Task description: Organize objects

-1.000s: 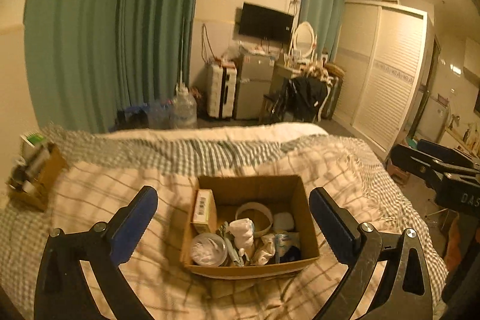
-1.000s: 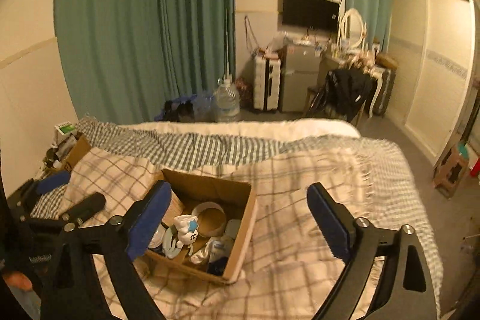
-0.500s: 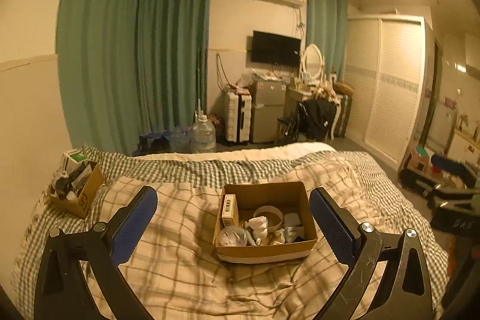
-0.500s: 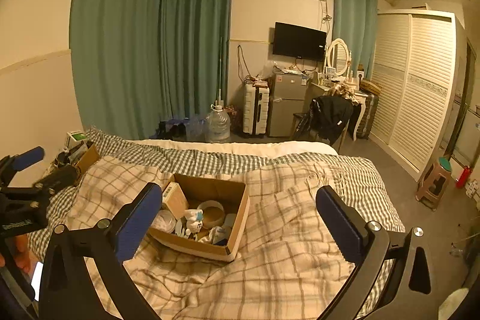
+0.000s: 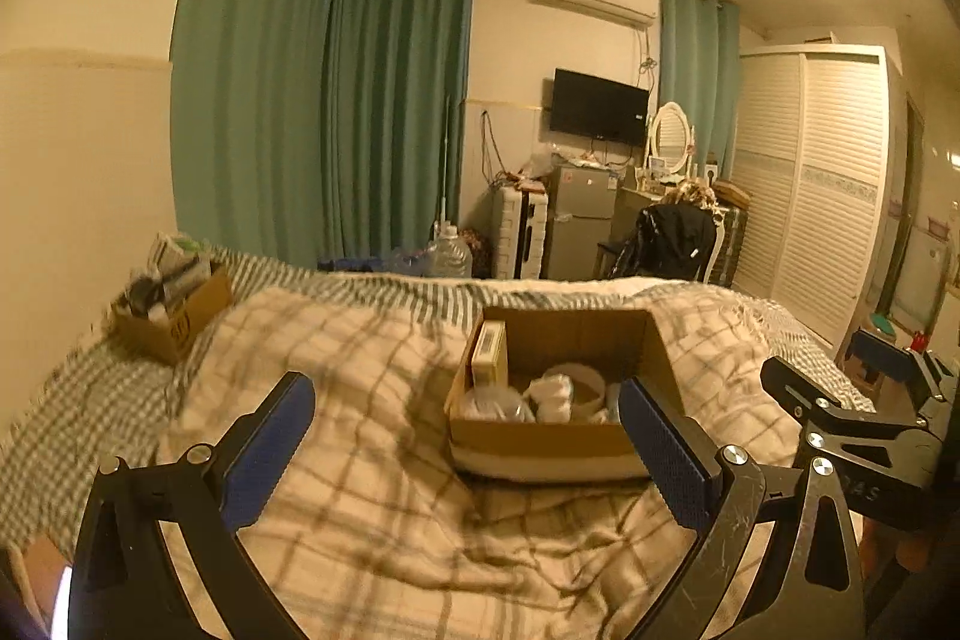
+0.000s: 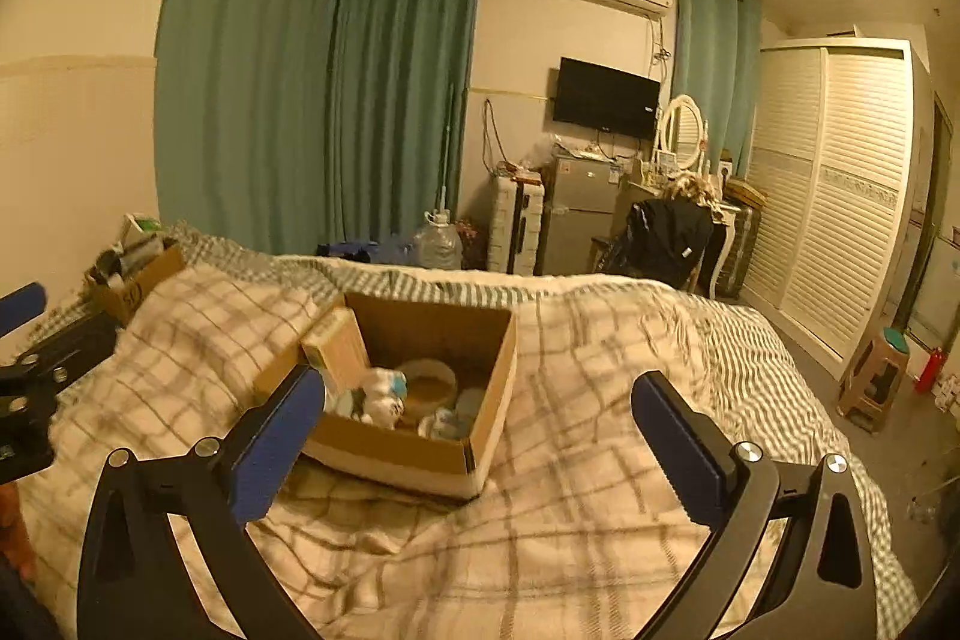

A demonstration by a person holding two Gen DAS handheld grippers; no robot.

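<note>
Firstly, in the left wrist view the left gripper (image 5: 465, 439) stood wide open and empty; the cardboard box (image 5: 558, 445) sat ahead, against its right finger. In the right wrist view the right gripper (image 6: 480, 427) gaped empty too, the box just beyond its left finger. Judged: organizing not yet begun, contents still jumbled inside.

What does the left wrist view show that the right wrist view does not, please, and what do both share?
Only the left wrist view shows the right claw, open at its right edge. Only the right wrist view shows the left claw at its left edge, plus a stool and a red extinguisher. Both show the open cardboard box on the checked blanket and a smaller box farther left.
</note>
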